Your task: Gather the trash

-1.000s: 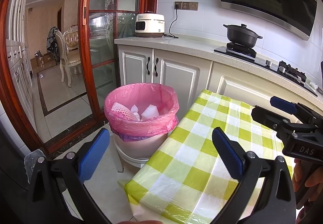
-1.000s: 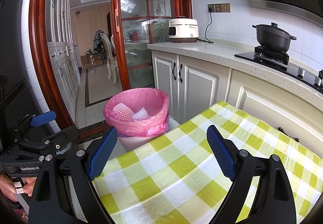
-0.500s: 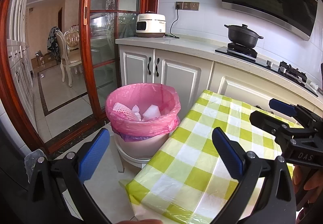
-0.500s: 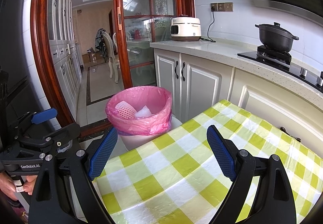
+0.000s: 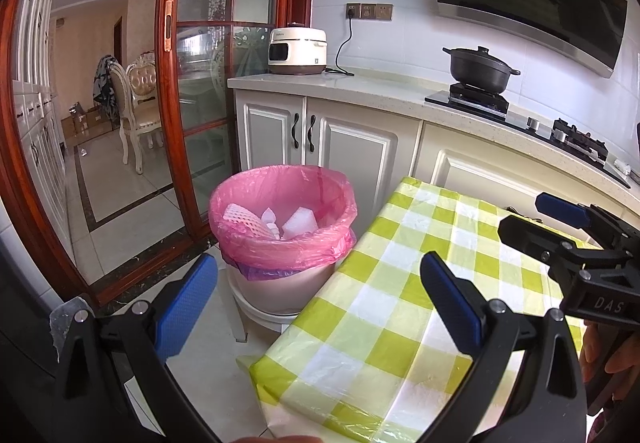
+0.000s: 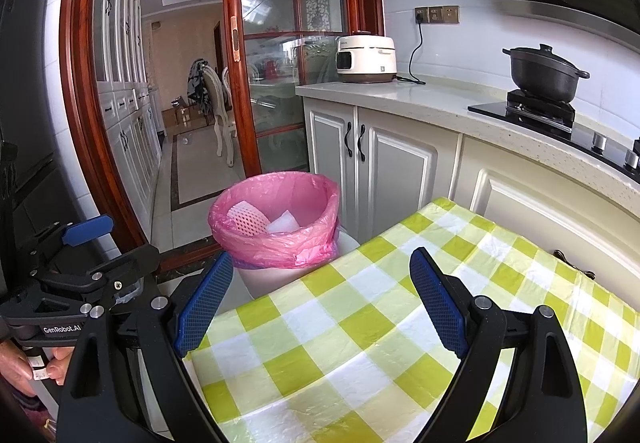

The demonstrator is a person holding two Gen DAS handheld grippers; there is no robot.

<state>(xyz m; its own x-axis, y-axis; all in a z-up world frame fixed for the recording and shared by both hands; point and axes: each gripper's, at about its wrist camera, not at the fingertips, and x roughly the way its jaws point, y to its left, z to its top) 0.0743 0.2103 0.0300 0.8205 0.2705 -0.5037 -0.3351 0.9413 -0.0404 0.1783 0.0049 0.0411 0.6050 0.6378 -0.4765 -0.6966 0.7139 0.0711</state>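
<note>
A trash bin with a pink liner (image 5: 282, 239) (image 6: 276, 239) stands on a low stool at the table's far left corner. It holds a pink foam fruit net (image 5: 244, 223) (image 6: 248, 221) and white foam pieces (image 5: 298, 221) (image 6: 284, 223). My left gripper (image 5: 320, 307) is open and empty, held near the table's left corner, short of the bin. My right gripper (image 6: 320, 303) is open and empty above the green-checked tablecloth (image 5: 400, 307) (image 6: 360, 343). Each gripper shows in the other's view, the right one (image 5: 568, 231) and the left one (image 6: 92, 247).
White kitchen cabinets (image 6: 380, 163) and a counter run behind the table, with a rice cooker (image 5: 298, 51), a black pot (image 5: 478, 69) and a hob. A red-framed glass sliding door (image 5: 176, 103) stands left of the bin, with tiled floor beyond.
Both grippers have drawn back slightly from the bin and table. Both stay open and empty.
</note>
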